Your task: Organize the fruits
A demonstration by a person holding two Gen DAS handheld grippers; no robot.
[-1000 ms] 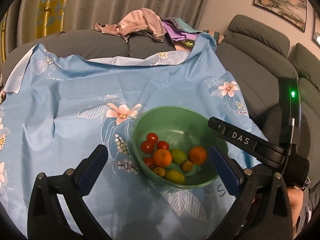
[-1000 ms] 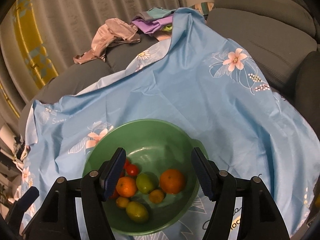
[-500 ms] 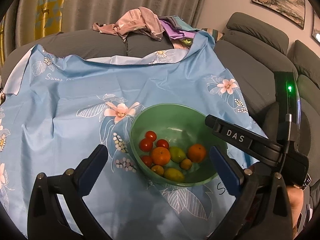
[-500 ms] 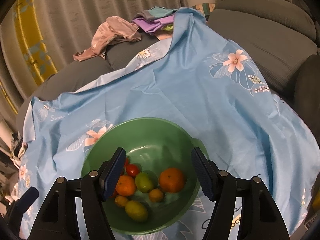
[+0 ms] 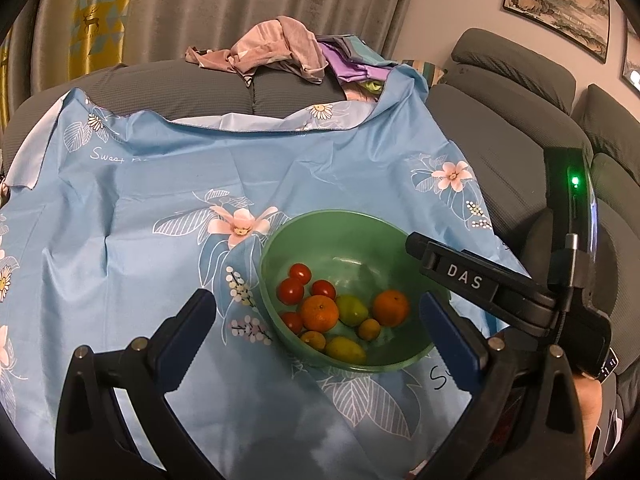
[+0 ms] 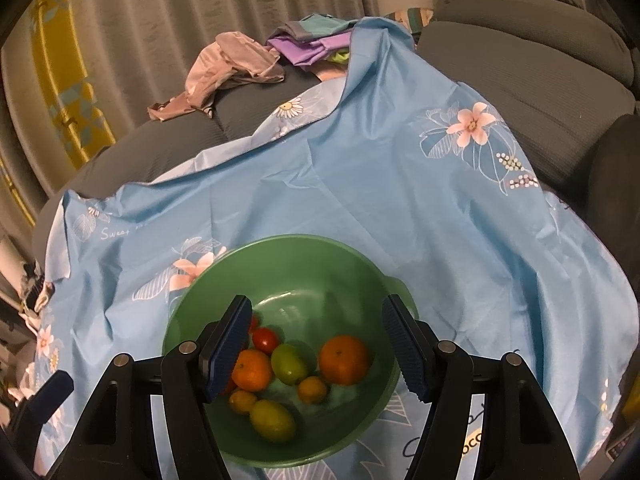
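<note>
while both claws [image 5: 316, 334] [image 6: 316, 354] gape empty, the oval green fruit [image 6: 273, 420] lies slantwise in the bowl [image 6: 280, 252].

The bowl [image 5: 344, 232] is green. The cloth [image 5: 160, 200] is light blue with pink flowers. The sofa [image 5: 500, 120] is grey.

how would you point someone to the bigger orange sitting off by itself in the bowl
Find the round green plastic bowl on the blue flowered cloth. Inside it, the large round orange lies nearest the bowl's tab handle, apart from the red tomatoes clustered on the opposite side.
</note>
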